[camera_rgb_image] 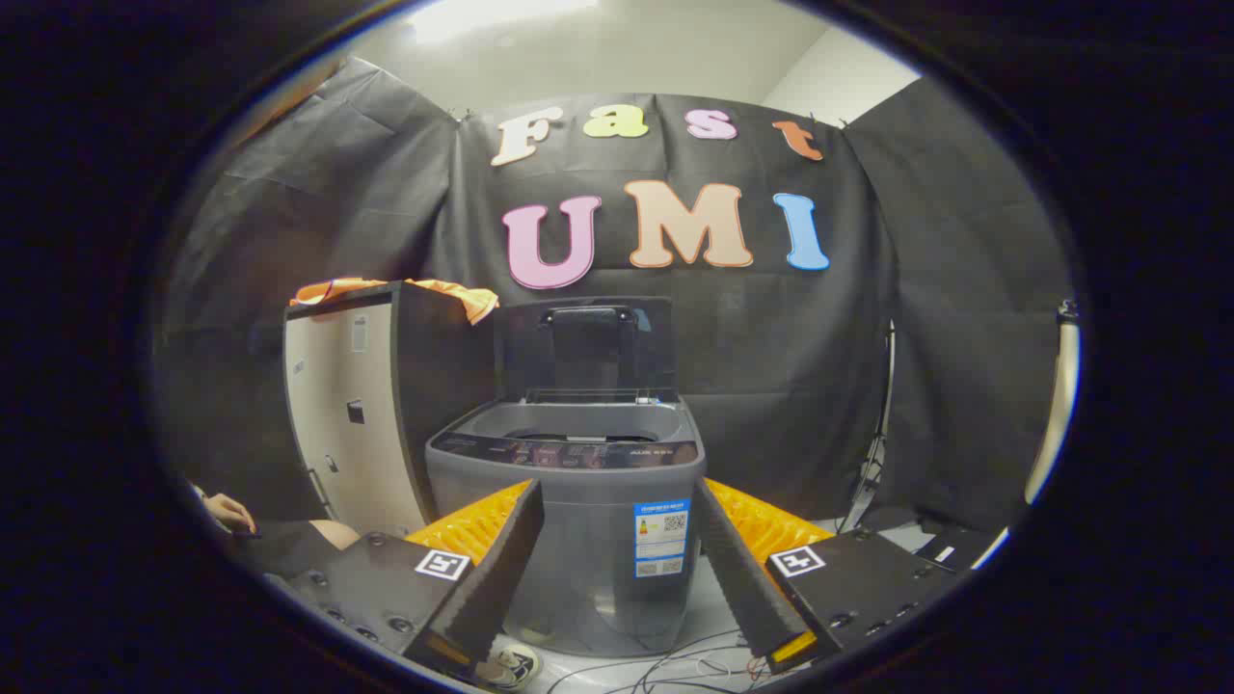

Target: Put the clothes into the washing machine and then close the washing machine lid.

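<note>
Wide-spread, the gripper (pixel 617 569) holds nothing, ready for a grab; left, orange clothes (pixel 453 289) lie atop a cabinet (pixel 352 414); ahead beyond the fingers, the washing machine (pixel 569 501) keeps its lid (pixel 583 342) raised for loading

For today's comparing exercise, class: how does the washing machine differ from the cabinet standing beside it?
The washing machine is grey with rounded corners; the cabinet is taller, boxy, pale-fronted with dark edges. The washing machine's lid stands raised, its tub exposed; the cabinet carries orange clothes on top. Both stand on the floor before the booth's wall, beyond the open claw.
</note>
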`<state>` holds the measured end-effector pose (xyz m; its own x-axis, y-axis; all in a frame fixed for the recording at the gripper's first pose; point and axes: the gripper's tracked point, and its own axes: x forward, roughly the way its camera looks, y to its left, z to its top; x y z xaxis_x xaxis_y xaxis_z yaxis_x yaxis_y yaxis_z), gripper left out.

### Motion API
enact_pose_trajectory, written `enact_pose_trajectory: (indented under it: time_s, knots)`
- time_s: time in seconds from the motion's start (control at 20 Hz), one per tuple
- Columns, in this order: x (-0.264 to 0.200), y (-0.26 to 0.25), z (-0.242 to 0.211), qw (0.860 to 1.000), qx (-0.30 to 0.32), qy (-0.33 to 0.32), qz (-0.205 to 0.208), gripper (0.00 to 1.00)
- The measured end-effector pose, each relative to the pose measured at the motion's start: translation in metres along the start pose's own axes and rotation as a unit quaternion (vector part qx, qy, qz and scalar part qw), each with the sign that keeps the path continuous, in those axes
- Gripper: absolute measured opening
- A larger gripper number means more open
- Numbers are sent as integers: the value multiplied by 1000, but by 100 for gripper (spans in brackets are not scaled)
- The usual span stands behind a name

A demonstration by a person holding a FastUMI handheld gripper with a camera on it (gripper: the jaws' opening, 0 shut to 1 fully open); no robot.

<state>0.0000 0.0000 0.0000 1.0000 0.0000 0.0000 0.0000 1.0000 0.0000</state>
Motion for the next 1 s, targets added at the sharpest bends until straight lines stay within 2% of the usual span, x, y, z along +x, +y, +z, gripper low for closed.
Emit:
enact_pose_trajectory:
  time_s: [1.0]
  knots:
    - [1,3,-1,1000,0,1,7,97]
